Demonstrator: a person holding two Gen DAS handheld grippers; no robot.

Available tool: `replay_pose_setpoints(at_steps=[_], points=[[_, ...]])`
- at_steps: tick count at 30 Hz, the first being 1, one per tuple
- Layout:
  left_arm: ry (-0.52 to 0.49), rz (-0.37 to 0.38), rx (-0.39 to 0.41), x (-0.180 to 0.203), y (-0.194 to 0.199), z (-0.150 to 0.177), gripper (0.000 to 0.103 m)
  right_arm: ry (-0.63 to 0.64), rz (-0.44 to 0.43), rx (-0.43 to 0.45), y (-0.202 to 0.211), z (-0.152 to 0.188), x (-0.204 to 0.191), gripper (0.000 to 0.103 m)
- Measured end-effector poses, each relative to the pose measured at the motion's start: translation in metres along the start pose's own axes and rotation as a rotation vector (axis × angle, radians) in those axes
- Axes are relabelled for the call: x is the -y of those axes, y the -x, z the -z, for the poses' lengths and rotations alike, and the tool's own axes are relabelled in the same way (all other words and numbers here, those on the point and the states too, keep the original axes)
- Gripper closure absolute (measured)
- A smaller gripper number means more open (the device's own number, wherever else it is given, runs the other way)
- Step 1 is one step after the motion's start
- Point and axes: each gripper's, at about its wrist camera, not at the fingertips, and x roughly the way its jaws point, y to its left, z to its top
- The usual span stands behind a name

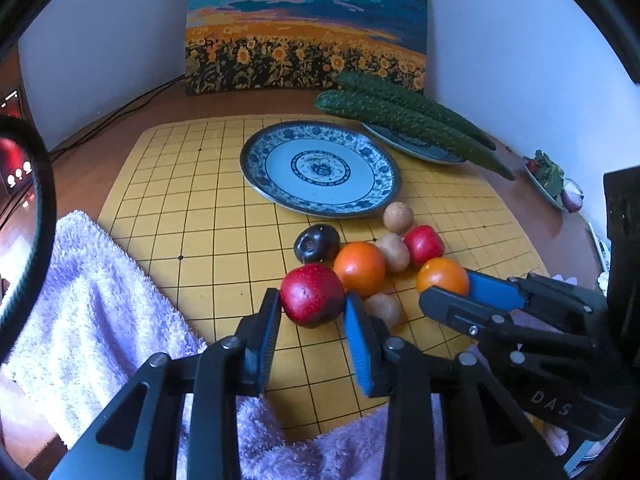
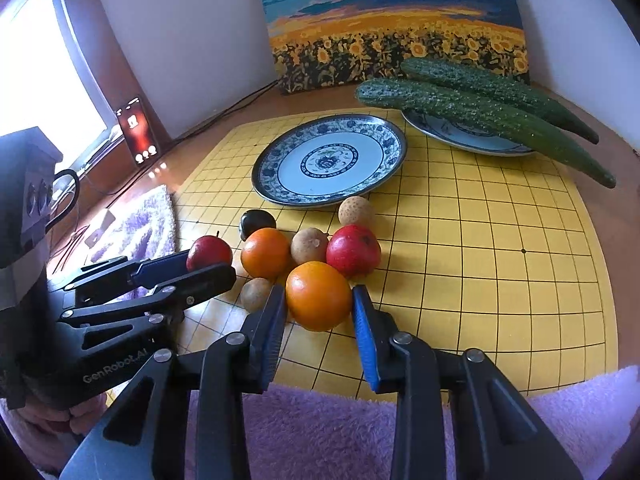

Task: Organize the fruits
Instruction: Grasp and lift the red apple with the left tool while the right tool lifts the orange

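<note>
While the fruit pile is sitting on the yellow grid board just in front of the blue-patterned plate, we are holding both grippers at the pile's near edge. Our left gripper is standing with its fingers spread about a fruit's width, bracketing the red apple; both pads are lying right against its sides, though we cannot tell whether they are pressing. Our right gripper is doing the same around the nearest orange, its fingers equally wide and flanking the fruit closely. Between these and the plate, a second orange, a second red apple, a dark plum and several small brown fruits are clustering, touching one another; the plate itself is carrying nothing. Beyond the plate, two cucumbers are lying across a second dish, before a sunflower painting. A lilac towel is lying on the side of the board away from the plate.
</note>
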Motion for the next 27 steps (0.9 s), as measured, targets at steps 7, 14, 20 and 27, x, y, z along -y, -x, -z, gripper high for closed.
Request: replay_pose_setpoints(at_steps=[7,14,20,27], points=[[-0.004,0.003,0.01,0.003,0.009,-0.009,0.07,0.008,-0.004,0.02,0.011,-0.005,-0.001,0.069],[-0.008,-0.003,0.021,0.003,0.014,-0.026,0.07,0.017,-0.009,0.037,0.02,-0.019,-0.001,0.069],[-0.002,-0.003,0.016,-0.002,0.011,-0.042,0.07,0.023,-0.006,0.035,0.019,-0.035,0.004,0.069],[0.005,-0.004,0.026,-0.006,0.0,-0.063,0.07,0.038,-0.002,0.029,0.013,-0.056,0.01,0.069]])
